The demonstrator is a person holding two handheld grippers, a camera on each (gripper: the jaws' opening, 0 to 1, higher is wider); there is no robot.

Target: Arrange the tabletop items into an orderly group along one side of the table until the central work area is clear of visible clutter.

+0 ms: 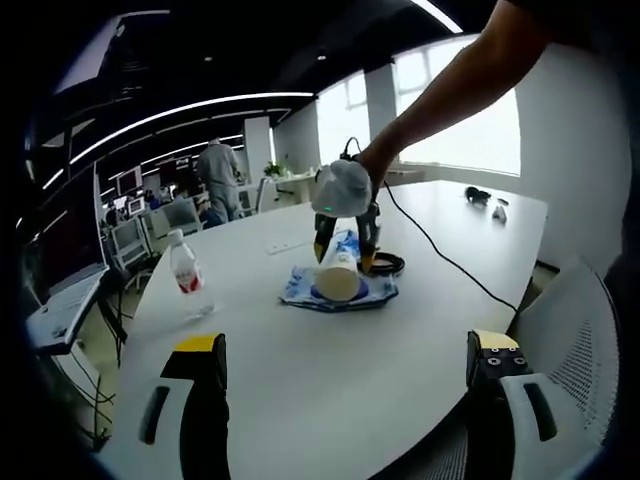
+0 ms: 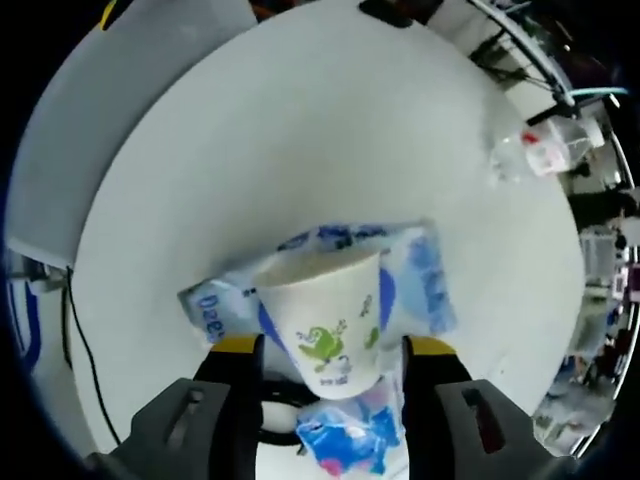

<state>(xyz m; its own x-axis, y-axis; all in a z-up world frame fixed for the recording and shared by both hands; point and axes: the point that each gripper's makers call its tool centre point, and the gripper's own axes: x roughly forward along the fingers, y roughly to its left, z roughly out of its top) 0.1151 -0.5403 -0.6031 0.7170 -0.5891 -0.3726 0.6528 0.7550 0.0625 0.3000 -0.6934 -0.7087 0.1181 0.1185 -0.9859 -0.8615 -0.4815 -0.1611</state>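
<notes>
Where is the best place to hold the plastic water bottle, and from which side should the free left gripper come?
Judging from the left gripper view, grip the water bottle around its body at the label, coming level from the near side. It stands upright and alone on the white table, so its round sides are free. The left gripper is open and empty; the right gripper is busy with the paper cup.

The near part of the white table is lying bare in the left gripper view, so a gripper is getting lots of room there. A water bottle is standing on the left. In the middle, a paper cup, blue wipe packs and a black cable are blocking the way.
</notes>
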